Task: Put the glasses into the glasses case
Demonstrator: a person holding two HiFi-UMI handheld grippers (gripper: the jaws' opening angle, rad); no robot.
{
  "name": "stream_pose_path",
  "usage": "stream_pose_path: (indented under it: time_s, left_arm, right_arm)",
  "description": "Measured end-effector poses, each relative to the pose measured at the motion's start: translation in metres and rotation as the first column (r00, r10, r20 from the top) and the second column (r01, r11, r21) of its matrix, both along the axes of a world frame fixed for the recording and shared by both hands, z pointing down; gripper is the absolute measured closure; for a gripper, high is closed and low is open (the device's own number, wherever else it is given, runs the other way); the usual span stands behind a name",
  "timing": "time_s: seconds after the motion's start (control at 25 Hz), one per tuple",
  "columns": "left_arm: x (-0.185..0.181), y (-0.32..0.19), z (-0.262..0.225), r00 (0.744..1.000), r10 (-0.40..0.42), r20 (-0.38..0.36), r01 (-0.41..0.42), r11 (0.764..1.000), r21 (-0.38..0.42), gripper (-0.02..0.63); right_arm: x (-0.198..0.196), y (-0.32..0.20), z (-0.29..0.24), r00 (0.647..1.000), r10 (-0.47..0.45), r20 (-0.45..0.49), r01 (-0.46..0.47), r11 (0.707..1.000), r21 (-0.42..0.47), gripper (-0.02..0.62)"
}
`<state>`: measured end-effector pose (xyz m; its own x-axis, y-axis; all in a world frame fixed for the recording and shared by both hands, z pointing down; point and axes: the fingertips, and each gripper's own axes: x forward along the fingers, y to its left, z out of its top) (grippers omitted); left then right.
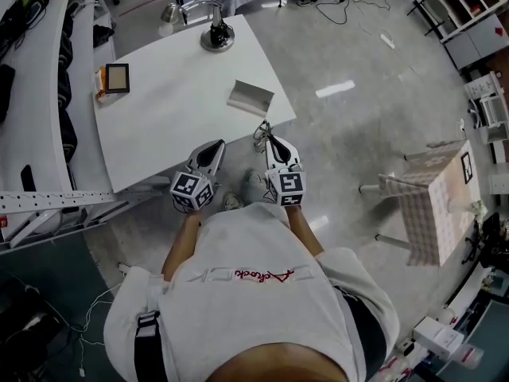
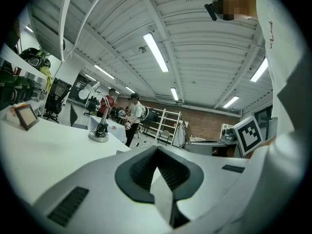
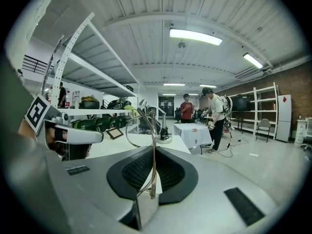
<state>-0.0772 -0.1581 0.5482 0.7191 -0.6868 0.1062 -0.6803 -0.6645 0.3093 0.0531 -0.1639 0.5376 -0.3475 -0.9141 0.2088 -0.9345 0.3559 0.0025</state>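
Grippers both held low, close to the person's torso, at the near edge of the white table [image 1: 167, 126]. Left gripper [image 1: 213, 150] clenched, nothing between the pads. Right gripper [image 1: 272, 143] clamped on a temple arm of the wire-rimmed glasses [image 3: 154, 165], which stand upright above its jaws, just off the table corner. Glasses case [image 1: 250, 98] lies on the table near that corner, apart from the glasses. Picture frame [image 1: 116, 78] and lamp base [image 1: 217, 37] sit farther back. Glossy grey floor [image 1: 358, 134]; checkered-cloth table [image 1: 429, 201] to the right; two people stand in the background.
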Motion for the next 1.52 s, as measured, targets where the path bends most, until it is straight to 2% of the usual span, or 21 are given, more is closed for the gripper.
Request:
stream_pose_path:
  time_s: [0.44,0.84,1.16,1.52]
  left_arm:
    - [0.0,-0.027,0.006,1.0,-0.006,-0.006,0.006,1.0,-0.019,0.581]
    - [0.012,-0.081,0.014,1.0,0.008,0.004,-0.008,0.999,-0.038,0.58]
    - [0.017,-0.111,0.031,1.0,0.016,0.019,-0.014,0.995,-0.096,0.581]
    - [0.016,-0.111,0.069,0.999,0.017,0.028,-0.01,0.976,-0.217,0.581]
  right_arm:
    - [0.005,-0.031,0.009,1.0,0.001,-0.016,-0.001,1.0,-0.026,0.583]
    - [0.004,-0.072,0.029,1.0,-0.012,-0.008,0.011,0.997,-0.073,0.583]
    - [0.001,-0.1,0.051,0.999,-0.036,0.005,0.036,0.989,-0.141,0.583]
    - [-0.005,-0.1,0.088,0.998,-0.059,0.018,0.062,0.964,-0.259,0.583]
